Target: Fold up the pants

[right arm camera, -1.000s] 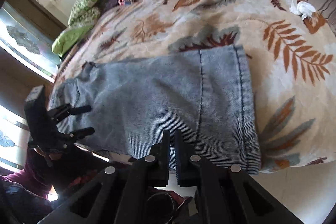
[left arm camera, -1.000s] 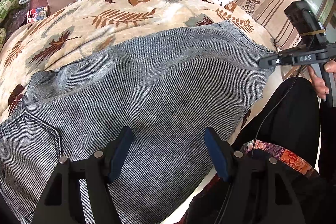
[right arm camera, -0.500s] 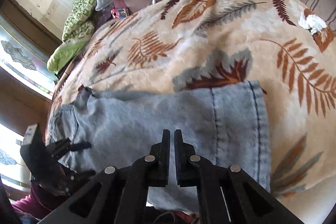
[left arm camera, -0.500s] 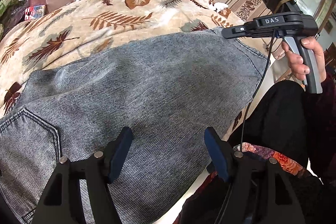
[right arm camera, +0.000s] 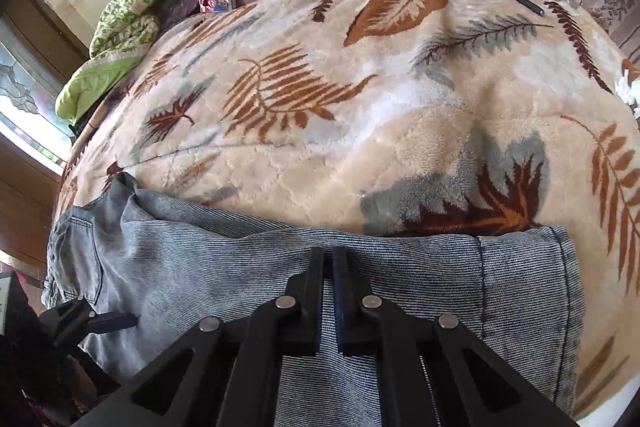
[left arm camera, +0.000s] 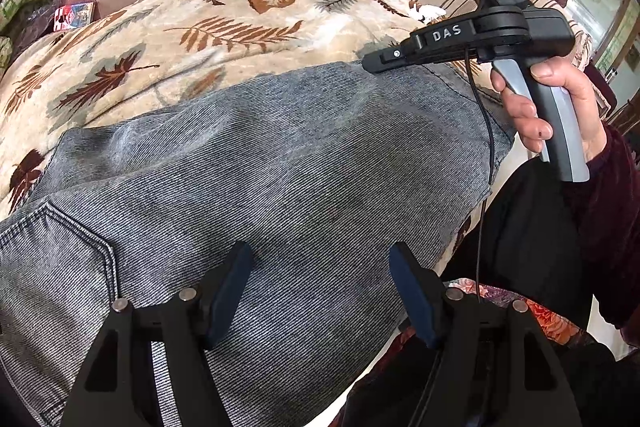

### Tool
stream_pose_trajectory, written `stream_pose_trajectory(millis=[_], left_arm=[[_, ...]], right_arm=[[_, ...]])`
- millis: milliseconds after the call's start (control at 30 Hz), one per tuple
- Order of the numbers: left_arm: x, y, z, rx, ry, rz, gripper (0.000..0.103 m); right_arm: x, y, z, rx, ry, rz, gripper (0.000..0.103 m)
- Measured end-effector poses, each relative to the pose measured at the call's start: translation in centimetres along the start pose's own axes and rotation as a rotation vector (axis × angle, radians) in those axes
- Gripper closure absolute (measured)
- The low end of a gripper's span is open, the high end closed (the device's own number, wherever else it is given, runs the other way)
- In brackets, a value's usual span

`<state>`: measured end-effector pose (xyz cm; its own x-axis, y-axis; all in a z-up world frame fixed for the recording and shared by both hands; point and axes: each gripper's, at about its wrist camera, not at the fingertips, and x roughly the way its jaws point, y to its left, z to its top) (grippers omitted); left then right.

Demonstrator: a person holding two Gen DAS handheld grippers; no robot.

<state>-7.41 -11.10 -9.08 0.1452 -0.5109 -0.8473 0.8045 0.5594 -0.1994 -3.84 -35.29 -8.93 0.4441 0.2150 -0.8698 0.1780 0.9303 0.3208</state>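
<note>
I see the pants [right arm camera: 248,275] lying lengthwise across the frame's lower half; my right gripper [right arm camera: 327,259], nearly pressed together and just opening on nothing, sits nearer the hem, while my left gripper [left arm camera: 320,291] hovers spread near the pocket.

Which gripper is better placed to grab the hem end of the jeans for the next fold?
Right. The right gripper hangs over the jeans close to the hem, its jaws just opening with nothing between them. The left gripper stands open near the back pocket at the waist end.
</note>
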Motion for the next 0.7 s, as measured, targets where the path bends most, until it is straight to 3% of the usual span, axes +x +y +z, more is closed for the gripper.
stream_pose_trajectory(millis=[133,267,333,433,700], left_arm=[[0.0,-0.2,-0.2,0.008,0.001,0.009,0.031],[0.0,-0.2,-0.4,0.014,0.002,0.015,0.031],[-0.1,-0.2,-0.5,0.017,0.001,0.019,0.031],[-0.3,0.0,-0.7,0.011,-0.002,0.020,0.031],[-0.8,0.6,-0.1,-0.048,-0.058,-0.001,0.031]], right_arm=[[-0.8,2.5,-0.1,-0.047,-0.043,0.174,0.095],[2.3,4.1,-0.4,-0.060,0.047,0.090,0.095],[2.6,3.6,-0.1,-0.025,0.039,0.096,0.097],[0.7,2.4,0.2,-0.005,-0.036,0.069,0.097],[-8.1,-6.1,-3.0,0.196,-0.244,0.201,0.097]])
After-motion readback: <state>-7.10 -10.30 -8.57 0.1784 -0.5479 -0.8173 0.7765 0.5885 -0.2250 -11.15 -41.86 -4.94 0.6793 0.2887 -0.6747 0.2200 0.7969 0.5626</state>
